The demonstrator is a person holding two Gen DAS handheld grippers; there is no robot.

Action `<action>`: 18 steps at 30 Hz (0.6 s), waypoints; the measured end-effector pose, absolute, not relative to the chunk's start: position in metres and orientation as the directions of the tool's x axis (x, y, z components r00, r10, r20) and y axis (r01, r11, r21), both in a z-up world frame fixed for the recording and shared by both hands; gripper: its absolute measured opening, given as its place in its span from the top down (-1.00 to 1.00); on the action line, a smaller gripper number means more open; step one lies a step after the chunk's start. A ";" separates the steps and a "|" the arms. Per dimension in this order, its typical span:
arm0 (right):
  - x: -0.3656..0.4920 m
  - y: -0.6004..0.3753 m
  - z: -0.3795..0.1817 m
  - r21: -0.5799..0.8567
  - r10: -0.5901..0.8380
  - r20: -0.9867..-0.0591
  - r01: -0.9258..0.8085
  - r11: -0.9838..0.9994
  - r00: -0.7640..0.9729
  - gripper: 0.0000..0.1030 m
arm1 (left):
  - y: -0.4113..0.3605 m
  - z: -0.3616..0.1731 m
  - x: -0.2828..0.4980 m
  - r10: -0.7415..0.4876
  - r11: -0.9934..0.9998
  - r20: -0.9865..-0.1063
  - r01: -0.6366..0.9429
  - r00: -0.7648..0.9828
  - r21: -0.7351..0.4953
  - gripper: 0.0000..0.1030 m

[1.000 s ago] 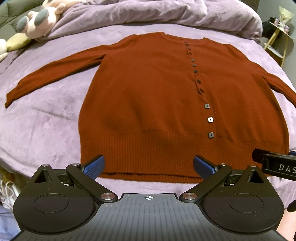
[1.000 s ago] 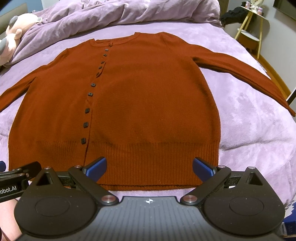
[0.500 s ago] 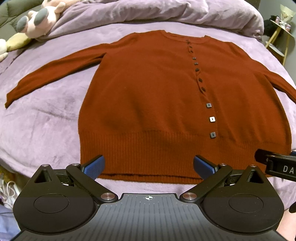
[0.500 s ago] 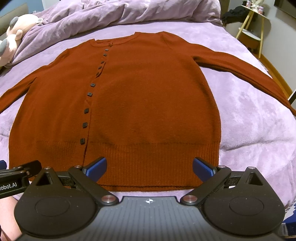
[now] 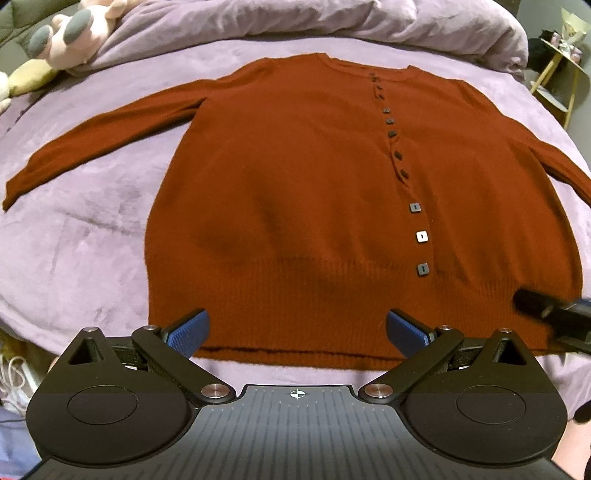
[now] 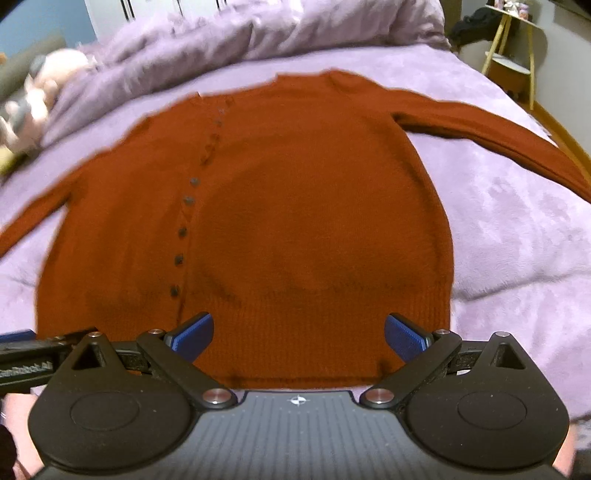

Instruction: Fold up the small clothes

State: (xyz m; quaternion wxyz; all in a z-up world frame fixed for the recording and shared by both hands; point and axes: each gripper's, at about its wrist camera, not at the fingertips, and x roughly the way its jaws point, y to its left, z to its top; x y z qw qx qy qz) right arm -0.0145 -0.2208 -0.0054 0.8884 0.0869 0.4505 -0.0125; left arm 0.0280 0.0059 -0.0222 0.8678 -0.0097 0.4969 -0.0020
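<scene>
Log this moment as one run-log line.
phase: pre-fold | cardigan: flat, buttoned, sleeves spread on bed | left gripper: open, empty | right gripper: open, empty

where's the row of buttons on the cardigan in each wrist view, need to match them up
Left wrist: the button row runs right of centre, from the neckline to the ribbed hem.
Right wrist: the button row runs left of centre, blurred.
Shared landmark: the pink plush toy at upper left in both views, on the purple bedding.
</scene>
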 end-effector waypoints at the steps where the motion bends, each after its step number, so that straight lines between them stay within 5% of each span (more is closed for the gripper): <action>1: -0.017 -0.228 -0.001 0.185 0.092 -0.762 0.080 0.979 0.641 -0.92 | 0.006 -0.022 0.030 -0.018 1.000 -0.861 0.000 0.509 -0.021 -1.00; 6: -0.051 -0.302 0.023 0.314 0.033 -0.249 0.048 0.948 0.968 -0.92 | 0.001 -0.014 0.047 -0.003 1.000 -0.834 0.023 0.552 0.011 -1.00; 14: -0.016 -0.481 -0.016 0.639 -0.189 -0.385 0.408 0.652 0.903 -0.89 | -0.012 -0.018 0.097 -0.031 0.999 -0.814 -0.002 0.580 -0.039 -1.00; 15: -0.013 -0.501 -0.027 0.666 -0.205 -0.419 0.452 0.593 0.885 -0.81 | -0.013 -0.020 0.102 -0.030 0.999 -0.814 -0.004 0.580 -0.040 -1.00; 17: -0.010 -0.533 -0.050 0.700 -0.242 -0.472 0.527 0.483 0.848 -0.19 | -0.015 -0.024 0.113 -0.019 0.999 -0.814 -0.013 0.581 -0.032 -1.00; 18: -0.008 -0.544 -0.063 0.709 -0.258 -0.496 0.558 0.432 0.829 -0.05 | -0.017 -0.027 0.117 -0.014 1.000 -0.814 -0.014 0.580 -0.027 -1.00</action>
